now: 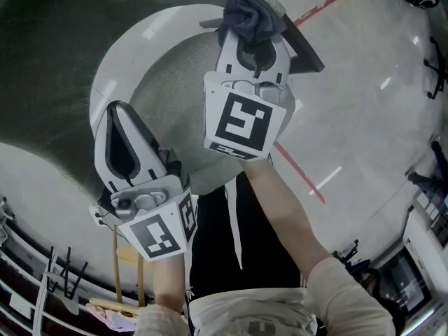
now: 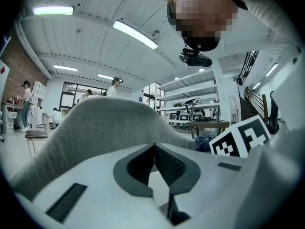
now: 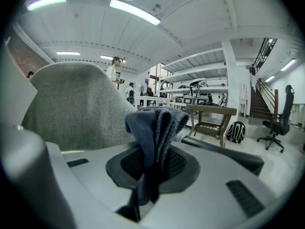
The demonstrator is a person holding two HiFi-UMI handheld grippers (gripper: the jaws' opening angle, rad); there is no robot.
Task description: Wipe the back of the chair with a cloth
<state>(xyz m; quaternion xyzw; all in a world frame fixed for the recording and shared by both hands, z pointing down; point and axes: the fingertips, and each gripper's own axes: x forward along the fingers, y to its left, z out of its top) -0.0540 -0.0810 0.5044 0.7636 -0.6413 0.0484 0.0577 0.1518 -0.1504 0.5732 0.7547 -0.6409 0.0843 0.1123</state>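
My right tongs [image 1: 250,33] pinch the dark cloth [image 1: 252,12], which bunches past the tips. The grey chair back [image 3: 71,104] rises just left of the cloth, so I judge the wipe goes leftward. My left tongs [image 2: 153,146] are closed on nothing, nearer me.

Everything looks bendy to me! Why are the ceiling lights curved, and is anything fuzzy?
Left gripper view: the wide-angle lens bows the ceiling light and blackens the corners. Right gripper view: same bowing, yet the cloth looks sharp.
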